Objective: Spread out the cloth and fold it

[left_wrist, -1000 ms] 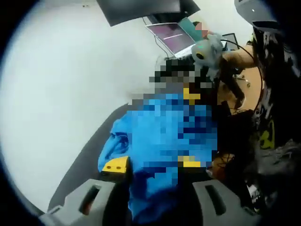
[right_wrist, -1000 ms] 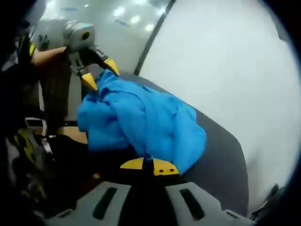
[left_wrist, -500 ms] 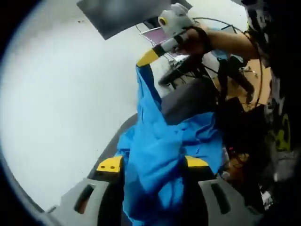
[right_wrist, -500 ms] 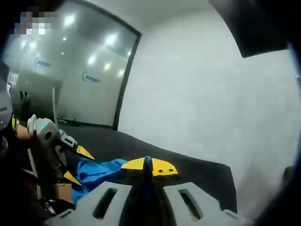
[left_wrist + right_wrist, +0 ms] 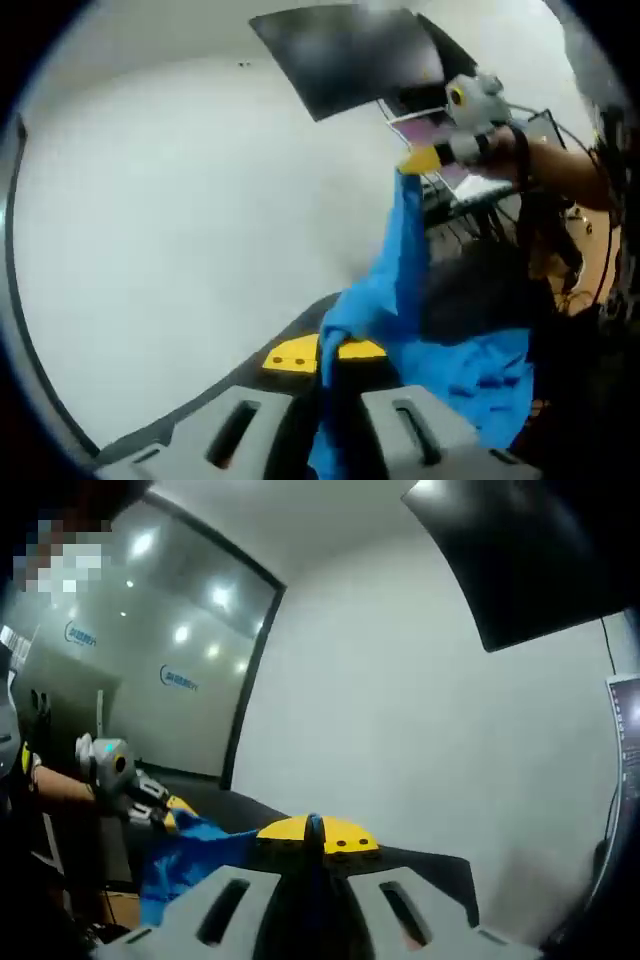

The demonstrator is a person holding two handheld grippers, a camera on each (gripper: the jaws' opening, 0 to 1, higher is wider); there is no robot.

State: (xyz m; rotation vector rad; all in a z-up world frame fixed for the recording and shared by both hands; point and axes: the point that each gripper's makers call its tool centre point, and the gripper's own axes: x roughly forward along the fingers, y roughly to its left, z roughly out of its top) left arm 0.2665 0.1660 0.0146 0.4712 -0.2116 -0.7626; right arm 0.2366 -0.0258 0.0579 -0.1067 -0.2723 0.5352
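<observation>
Left gripper: yellow-tipped jaws pressed together on a fold of the blue cloth, which runs up between them in the left gripper view. From there the cloth stretches upward and to the right as a taut band to the right gripper, seen coming in from the right of that view, its yellow tip pinching the cloth's upper end; a hand with a dark wrist strap holds it. The rest of the cloth hangs loose to the lower right, above the edge of a dark grey table. In the right gripper view, the right gripper has its jaws clamped together with a thin strip of blue cloth caught between the yellow tips; the cloth trails left and down to the left gripper, which grips its other end. Dark table below, white wall behind, glass partition at left, dark monitor upper right.
</observation>
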